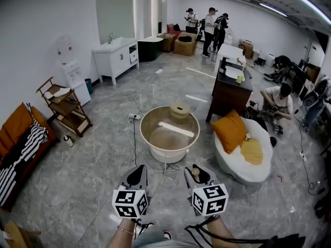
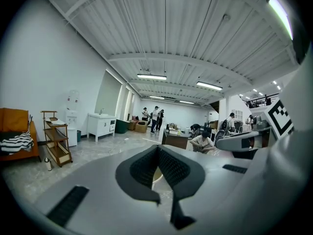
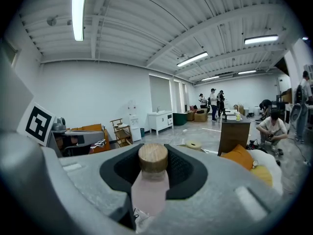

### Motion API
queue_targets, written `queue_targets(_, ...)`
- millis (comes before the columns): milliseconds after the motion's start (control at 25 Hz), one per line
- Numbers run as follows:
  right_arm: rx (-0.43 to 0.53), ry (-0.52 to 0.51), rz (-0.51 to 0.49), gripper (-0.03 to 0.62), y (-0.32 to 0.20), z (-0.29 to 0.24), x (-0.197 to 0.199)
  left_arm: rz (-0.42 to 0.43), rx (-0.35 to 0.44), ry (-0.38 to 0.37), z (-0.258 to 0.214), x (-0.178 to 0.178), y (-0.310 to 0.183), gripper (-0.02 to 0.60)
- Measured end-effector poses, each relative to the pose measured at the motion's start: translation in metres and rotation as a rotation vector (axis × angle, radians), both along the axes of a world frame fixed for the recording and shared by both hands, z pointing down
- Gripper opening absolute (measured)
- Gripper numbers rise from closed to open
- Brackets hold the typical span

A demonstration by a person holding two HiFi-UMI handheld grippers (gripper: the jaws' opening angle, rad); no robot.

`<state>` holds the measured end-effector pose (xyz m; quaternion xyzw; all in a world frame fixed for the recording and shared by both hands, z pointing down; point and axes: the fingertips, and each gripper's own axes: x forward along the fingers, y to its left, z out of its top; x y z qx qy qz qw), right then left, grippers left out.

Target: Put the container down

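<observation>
Looks down over two hand-held grippers onto a wide room with a grey stone-pattern floor [image 1: 93, 180]. Readable print limited to the black-and-white square markers [image 1: 129, 203] on each gripper's cube: patterns only, not letters.

Right gripper [image 1: 196, 172]: jaws spread part-way and pinching a small container [image 3: 151, 180], pale pink with a round wooden lid [image 3: 153, 157]. Hangs in the air in front of the person, above the floor and short of the round table [image 1: 150, 119]. Stands roughly upright between the pads: long axis up and down, lid on top, body reaching below the jaws.

Left gripper [image 1: 138, 175]: jaws pressed together at the tips, gripping nothing. Sits beside the right gripper, apart from it.

Straight ahead, on the table's far edge, a tan ring-shaped roll [image 1: 179, 110]; across its top, a pale strip [image 1: 176, 129]. Right of the table, a white round seat [image 1: 258, 174] with an orange cushion [image 1: 230, 129] and a yellow one [image 1: 252, 151]. Behind that, a dark desk [image 1: 230, 94] and a person sitting on the floor [image 1: 276, 98].

To the left, a wooden shelf cart [image 1: 64, 107], a water dispenser [image 1: 70, 68], a white sink cabinet [image 1: 116, 56], and an orange sofa [image 1: 15, 125] draped with a striped cloth [image 1: 23, 149]. At the far end, several people standing [image 1: 209, 25]. Left of the table, a thin cable [image 1: 135, 107] across the floor.
</observation>
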<state>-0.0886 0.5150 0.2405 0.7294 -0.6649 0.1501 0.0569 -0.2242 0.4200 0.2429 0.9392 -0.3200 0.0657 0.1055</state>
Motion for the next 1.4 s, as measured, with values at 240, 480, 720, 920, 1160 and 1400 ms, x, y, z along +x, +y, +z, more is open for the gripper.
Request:
queue_targets(240,0.005,-0.007,0.017,0.129,-0.010,0.007,0.020,-0.016,-0.037,0.020,0.008,0.014,-0.019,-0.003)
queue_targets(480,-0.007,-0.008,0.024,0.129,-0.034,0.011,0.041,0.007,-0.036,0.015,0.010,0.045,-0.049,-0.004)
queue_targets(720,-0.003,-0.002,0.039,0.129,-0.076,0.009,0.072,0.028,-0.030,0.011,0.007,0.075,-0.089,-0.004)
queue_targets(920,0.004,0.006,0.048,0.129,-0.115,0.001,0.092,0.026,-0.014,0.009,-0.003,0.090,-0.128,-0.003)
queue_targets(1160,0.015,0.010,0.052,0.129,-0.161,-0.002,0.111,0.026,-0.003,0.008,-0.007,0.105,-0.176,-0.005)
queue_targets(1400,0.011,0.019,0.046,0.129,-0.206,-0.006,0.121,0.028,0.002,0.018,-0.013,0.118,-0.219,-0.003)
